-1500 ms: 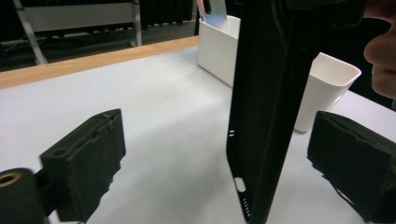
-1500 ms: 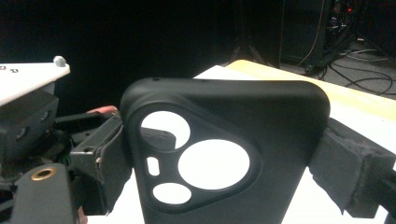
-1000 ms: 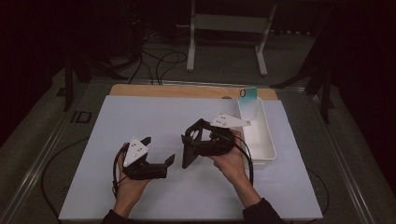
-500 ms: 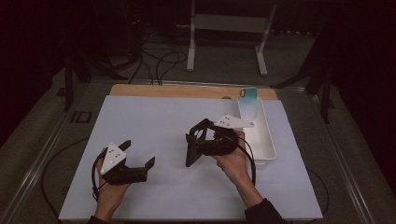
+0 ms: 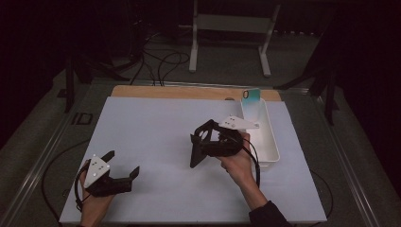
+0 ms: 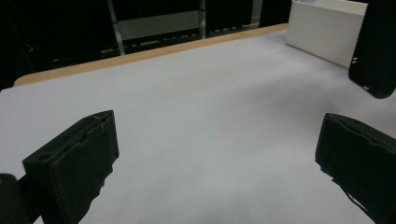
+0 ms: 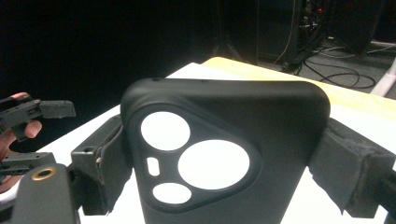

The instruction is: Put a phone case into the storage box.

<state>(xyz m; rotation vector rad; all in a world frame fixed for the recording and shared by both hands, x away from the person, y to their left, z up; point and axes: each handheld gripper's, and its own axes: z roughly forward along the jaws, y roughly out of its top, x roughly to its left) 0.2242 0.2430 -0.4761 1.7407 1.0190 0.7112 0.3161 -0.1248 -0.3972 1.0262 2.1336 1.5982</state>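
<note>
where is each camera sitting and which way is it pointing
High view: above the person's side, looking forward and down on the white table sheet; both forearms, left tongs, right tongs.
Left gripper view: on the left tongs, looking across the sheet to the white rectangular plastic tray; jaws wide apart.
Right gripper view: on the right tongs, which clamp a black rubbery phone case; left hand farther off.
Shared: the high and left gripper views both show the tray.

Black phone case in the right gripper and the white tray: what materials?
Black phone case: looks like soft matte silicone or TPU, with rounded edges, moulded camera cutouts and no glare. White rectangular tray: probably smooth rigid plastic, with thin even walls and a slight sheen. Neither is certain from looks alone.
</note>
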